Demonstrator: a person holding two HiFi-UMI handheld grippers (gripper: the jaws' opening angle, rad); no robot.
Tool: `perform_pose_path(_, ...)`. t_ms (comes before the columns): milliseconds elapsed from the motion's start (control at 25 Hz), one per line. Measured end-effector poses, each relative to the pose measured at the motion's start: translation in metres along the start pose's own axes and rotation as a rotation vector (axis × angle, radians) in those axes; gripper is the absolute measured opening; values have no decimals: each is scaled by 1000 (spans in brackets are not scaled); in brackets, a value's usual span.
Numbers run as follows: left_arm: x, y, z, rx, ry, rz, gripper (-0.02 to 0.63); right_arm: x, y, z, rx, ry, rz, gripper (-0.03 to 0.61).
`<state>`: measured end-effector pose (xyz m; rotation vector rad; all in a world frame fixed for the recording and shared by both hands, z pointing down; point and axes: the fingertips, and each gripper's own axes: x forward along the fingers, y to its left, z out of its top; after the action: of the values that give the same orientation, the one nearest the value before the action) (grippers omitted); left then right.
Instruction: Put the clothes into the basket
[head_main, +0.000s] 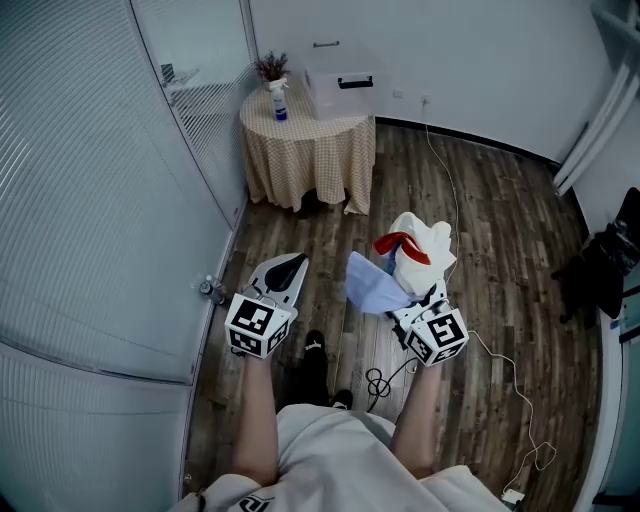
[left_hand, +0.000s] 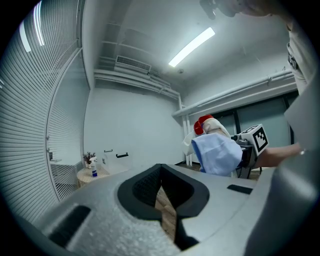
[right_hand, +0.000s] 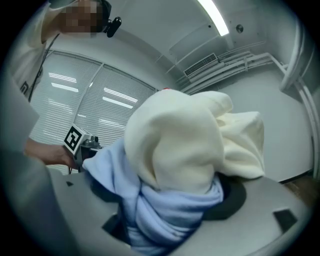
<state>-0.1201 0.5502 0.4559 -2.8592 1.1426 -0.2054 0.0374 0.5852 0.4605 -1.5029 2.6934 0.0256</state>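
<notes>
My right gripper (head_main: 417, 303) is shut on a bundle of clothes held above the floor. The bundle is a cream garment (head_main: 426, 243) with a red piece (head_main: 398, 242) on it and a pale blue cloth (head_main: 371, 285) hanging out to the left. In the right gripper view the cream garment (right_hand: 180, 145) and blue cloth (right_hand: 165, 210) fill the space between the jaws and hide the pads. My left gripper (head_main: 289, 268) hovers to the left of the bundle, shut with nothing in it. In the left gripper view its jaws (left_hand: 162, 187) meet, and the bundle (left_hand: 216, 152) hangs at the right.
A round table (head_main: 305, 140) with a checked cloth stands ahead by the wall. It carries a white lidded box (head_main: 345, 83), a spray bottle (head_main: 279, 101) and a small plant (head_main: 270, 67). Cables (head_main: 500, 375) trail over the wooden floor. A dark object (head_main: 600, 265) stands at the right.
</notes>
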Motion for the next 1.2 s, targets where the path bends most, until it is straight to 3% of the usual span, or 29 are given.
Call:
perform_pose_path(360,62,32,5,-9,-3,-19,11,38,-48,-9,22,42,-4,422)
perform_pose_path(640,152,116,21,-36,28,-41,11,135,-116,0,24,101,-6,422)
perform_pose_path(1200,168,112,11,7,-17,-42,11,142,-128,-13,2,59,-8,422)
